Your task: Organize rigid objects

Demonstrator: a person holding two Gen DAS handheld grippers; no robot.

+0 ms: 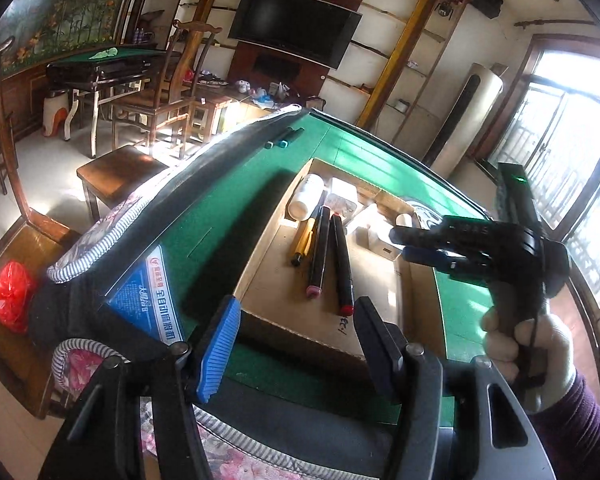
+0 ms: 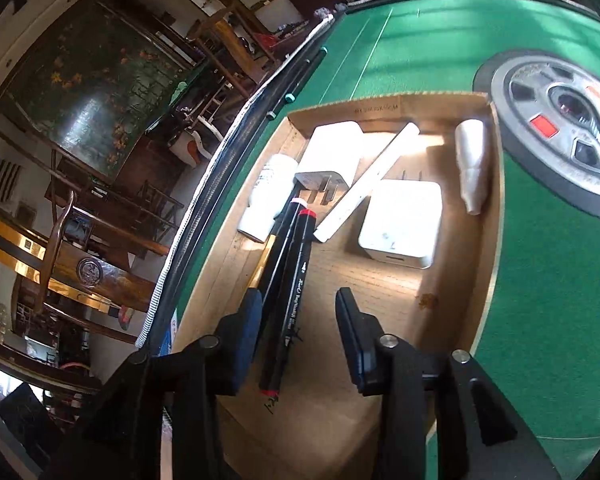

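Two black markers (image 2: 284, 280) lie side by side in the cardboard tray (image 1: 260, 280), which sits on the green table (image 1: 220, 208), and everything else can be placed from that tray. A yellow pen (image 1: 302, 242) rests against the markers on the side nearer the table's padded edge. At the tray's far end are a white bottle (image 2: 268, 196), a white plug with its prongs showing (image 2: 332, 160), a long white stick (image 2: 368, 176) lying at a slant, a square white charger (image 2: 400, 224) and a small white tapered piece (image 2: 474, 164) by the wall next to the round grey dial (image 2: 560, 136) set in the table.

The right gripper (image 2: 296, 332) hangs low over the tray's near end, jaws parted, the red-capped marker lying between them with neither pad pressing on it. The left gripper (image 1: 296, 344) sits outside the tray's near wall, also released and holding nothing. A hand (image 1: 520, 344) in a pale glove grips the right tool's handle. Beyond the tray, two teal-tipped markers (image 1: 284, 138) lie on the table by its padded edge.
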